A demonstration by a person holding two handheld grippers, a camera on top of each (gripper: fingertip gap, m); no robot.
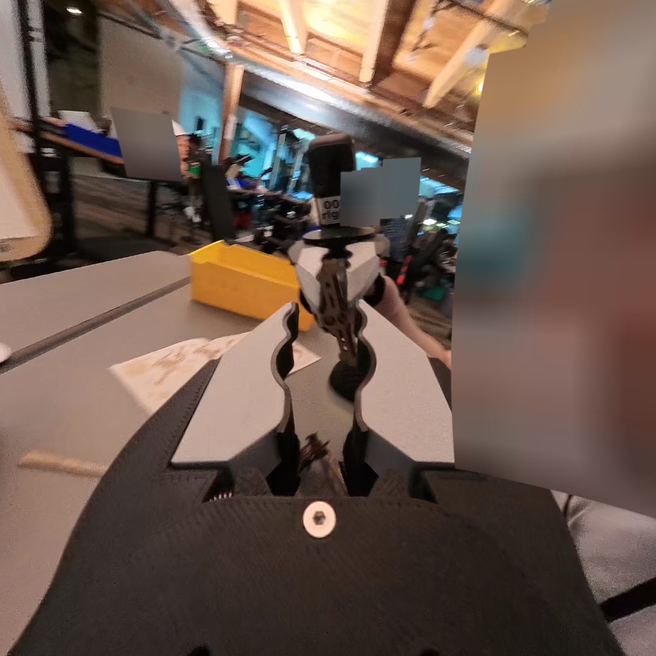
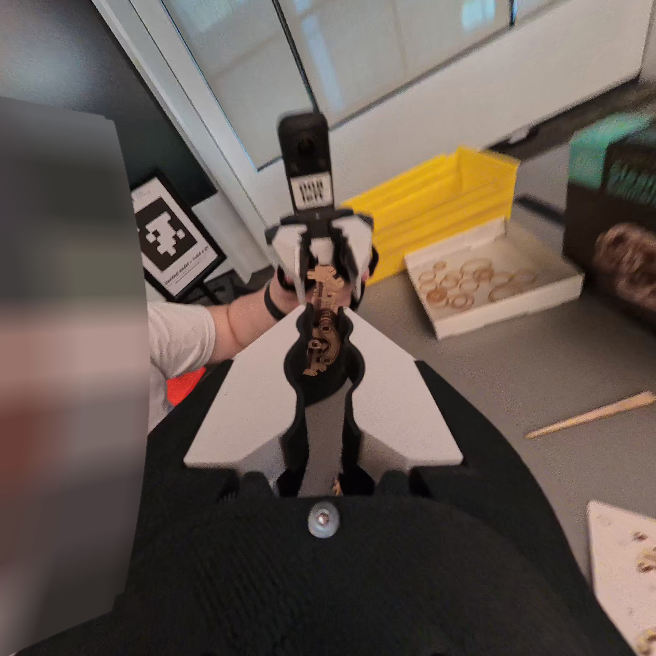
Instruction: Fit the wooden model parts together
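A thin, dark brown wooden model part (image 1: 335,305) with cut-out holes is held in the air between both grippers. In the right wrist view it looks tan (image 2: 321,333). My right gripper (image 2: 322,314) is shut on it; it also shows in the left wrist view (image 1: 333,273), pointing at me. My left gripper (image 1: 324,309) is open. The part's free end reaches between its fingers, close to the right finger (image 1: 369,355). The left gripper also shows in the right wrist view (image 2: 319,262), jaws apart around the part's far end.
A grey table (image 1: 71,301) lies below. On it are a yellow bin (image 2: 443,198), a white tray (image 2: 497,321) of wooden rings, a loose wooden stick (image 2: 589,415), a printed sheet (image 1: 170,365) and a white sheet (image 2: 617,532) with small bits. A framed marker (image 2: 170,234) stands at the left. My two grippers' fingertips are within a few centimetres of each other.
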